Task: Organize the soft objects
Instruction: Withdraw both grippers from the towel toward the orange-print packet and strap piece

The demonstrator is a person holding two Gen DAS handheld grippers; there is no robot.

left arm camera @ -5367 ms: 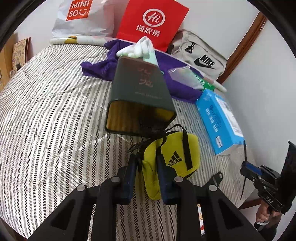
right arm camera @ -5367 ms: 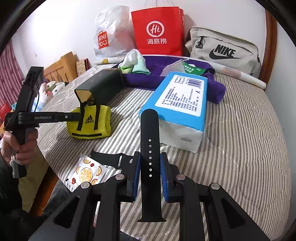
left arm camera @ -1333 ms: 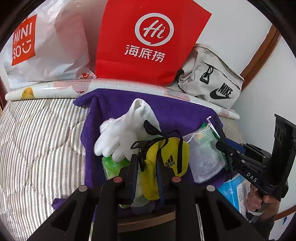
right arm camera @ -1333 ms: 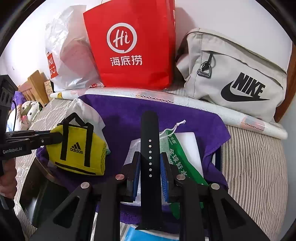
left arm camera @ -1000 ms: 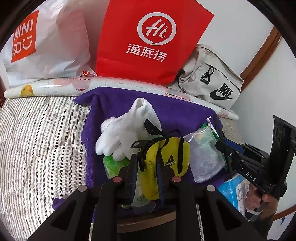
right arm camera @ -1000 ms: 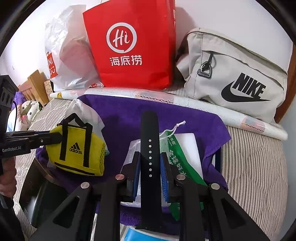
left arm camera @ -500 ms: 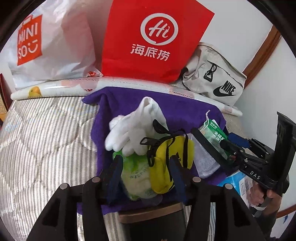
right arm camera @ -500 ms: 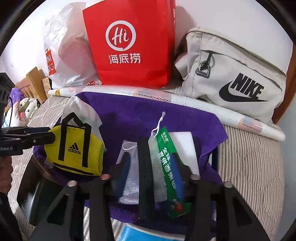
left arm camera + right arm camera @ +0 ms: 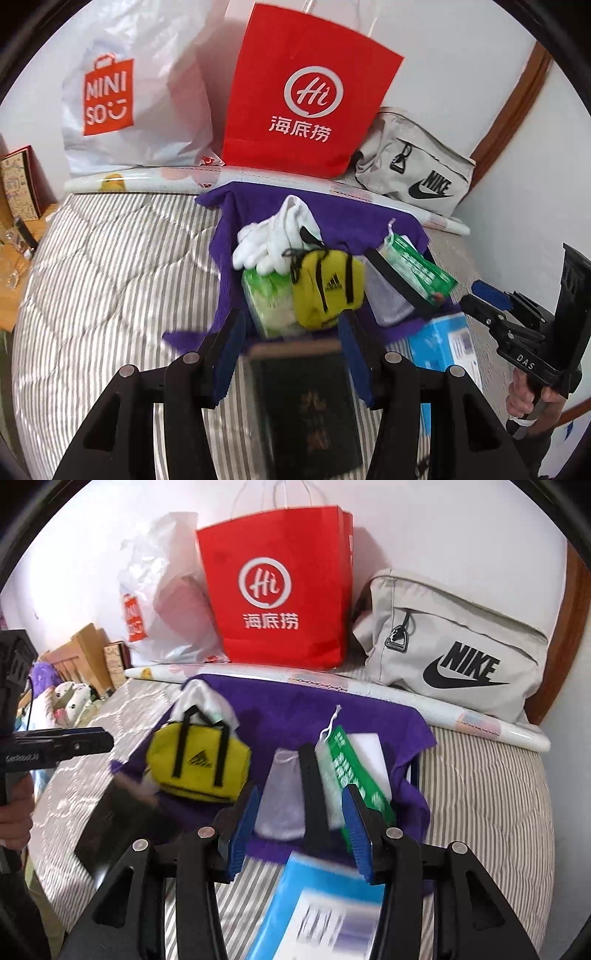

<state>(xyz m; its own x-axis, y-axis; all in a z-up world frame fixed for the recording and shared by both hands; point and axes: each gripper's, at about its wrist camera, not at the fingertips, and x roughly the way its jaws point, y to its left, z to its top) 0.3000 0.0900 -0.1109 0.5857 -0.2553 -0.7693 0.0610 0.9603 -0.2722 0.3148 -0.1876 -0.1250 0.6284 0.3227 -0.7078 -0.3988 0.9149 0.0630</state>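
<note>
A small yellow adidas bag [image 9: 325, 286] lies on the purple towel [image 9: 332, 218], leaning on a green tissue pack [image 9: 269, 299] and white gloves [image 9: 273, 240]; it also shows in the right wrist view [image 9: 197, 762]. A black strap [image 9: 312, 794] lies on the towel [image 9: 295, 705] beside a white mesh pouch [image 9: 280, 794] and a green packet [image 9: 351, 771]. My left gripper [image 9: 291, 354] is open and empty, just short of the bag. My right gripper [image 9: 301, 834] is open and empty, just short of the strap.
A dark box [image 9: 306, 410] lies between my left fingers, nearer than the towel. A blue tissue box [image 9: 321, 912] lies under my right gripper. A red paper bag [image 9: 306, 92], a white Miniso bag [image 9: 129, 96] and a grey Nike bag [image 9: 454, 657] stand against the wall.
Both grippers have opened and pulled back. The yellow bag and the black strap, held before, now lie on the purple towel.
</note>
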